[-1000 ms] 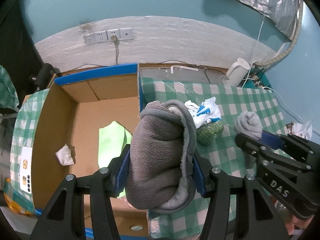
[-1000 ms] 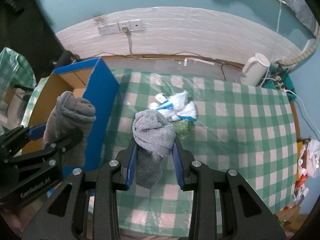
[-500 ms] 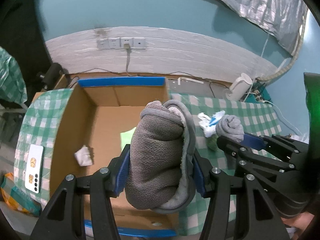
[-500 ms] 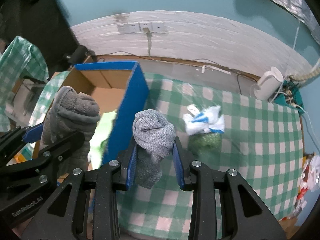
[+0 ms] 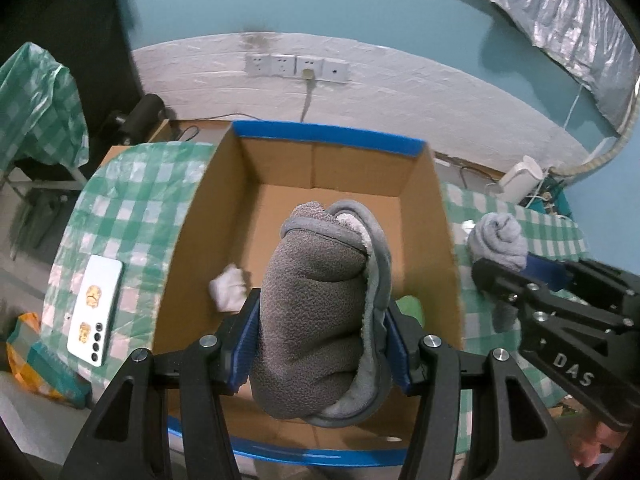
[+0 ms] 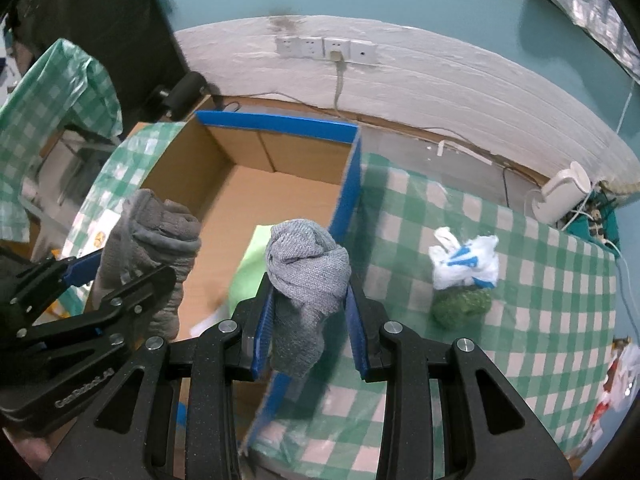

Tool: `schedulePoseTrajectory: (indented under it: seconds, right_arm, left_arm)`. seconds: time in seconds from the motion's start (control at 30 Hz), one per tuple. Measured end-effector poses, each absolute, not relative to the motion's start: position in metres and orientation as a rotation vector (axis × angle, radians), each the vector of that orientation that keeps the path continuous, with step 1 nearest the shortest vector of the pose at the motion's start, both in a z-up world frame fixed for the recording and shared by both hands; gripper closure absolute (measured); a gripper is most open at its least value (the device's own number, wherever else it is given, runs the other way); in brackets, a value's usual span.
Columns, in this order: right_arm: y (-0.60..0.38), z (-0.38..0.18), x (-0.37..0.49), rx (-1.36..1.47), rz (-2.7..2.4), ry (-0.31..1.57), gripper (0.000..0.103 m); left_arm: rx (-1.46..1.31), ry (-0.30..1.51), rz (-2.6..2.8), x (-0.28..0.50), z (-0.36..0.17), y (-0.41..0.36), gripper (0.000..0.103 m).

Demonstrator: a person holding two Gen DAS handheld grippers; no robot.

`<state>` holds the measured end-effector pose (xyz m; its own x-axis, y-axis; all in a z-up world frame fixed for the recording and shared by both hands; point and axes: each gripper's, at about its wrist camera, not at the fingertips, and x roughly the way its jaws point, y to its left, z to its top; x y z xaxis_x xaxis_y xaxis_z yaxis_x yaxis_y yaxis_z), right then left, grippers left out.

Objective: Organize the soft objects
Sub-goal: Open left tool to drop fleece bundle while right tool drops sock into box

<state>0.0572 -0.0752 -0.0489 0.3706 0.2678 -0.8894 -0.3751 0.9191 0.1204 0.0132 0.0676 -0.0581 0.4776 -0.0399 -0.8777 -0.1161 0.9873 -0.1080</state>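
Observation:
My left gripper [image 5: 322, 336] is shut on a dark grey fleece roll [image 5: 316, 312] and holds it above the open cardboard box [image 5: 200, 216] with blue edges. My right gripper [image 6: 310, 320] is shut on a light grey knitted sock bundle [image 6: 306, 276] and holds it over the box's right wall [image 6: 346, 200]. The sock bundle also shows in the left wrist view [image 5: 498, 240], right of the box. The fleece roll also shows in the right wrist view [image 6: 152, 248]. A light green cloth [image 6: 252, 268] and a white cloth ball [image 5: 228, 288] lie in the box.
A white and blue plastic bag [image 6: 466, 260] and a green bundle [image 6: 462, 306] lie on the green checked tablecloth [image 6: 540, 320] right of the box. A white phone [image 5: 96, 304] lies left of the box. A white kettle [image 6: 560, 196] and wall sockets [image 6: 328, 48] are behind.
Both grippers have moved left with their bundles. The fleece roll now hangs over the middle of the box, and the sock bundle has come from over the tablecloth to the box's right wall.

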Motion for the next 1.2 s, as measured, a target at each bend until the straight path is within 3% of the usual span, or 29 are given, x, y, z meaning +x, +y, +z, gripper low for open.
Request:
schedulePoseTrajectory:
  seconds: [0.47, 0.67, 0.9, 1.2]
  right_arm:
    - [-0.041, -0.068, 0.061, -0.116, 0.469, 1.180, 0.068]
    - [-0.042, -0.070, 0.064, -0.104, 0.445, 1.183, 0.054]
    - [-0.049, -0.068, 0.067, -0.084, 0.433, 1.176, 0.048]
    - [-0.064, -0.067, 0.069, -0.050, 0.407, 1.181, 0.047]
  left_arm:
    - [-0.145, 1.115, 0.119, 0.014, -0.078, 0.092, 0.043]
    - [-0.138, 1.128, 0.132, 0.014, -0.082, 0.095, 0.037]
    - [-0.134, 1.100, 0.130, 0.014, -0.076, 0.096, 0.034]
    - [-0.144, 1.097, 0.126, 0.015, -0.074, 0.094, 0.034]
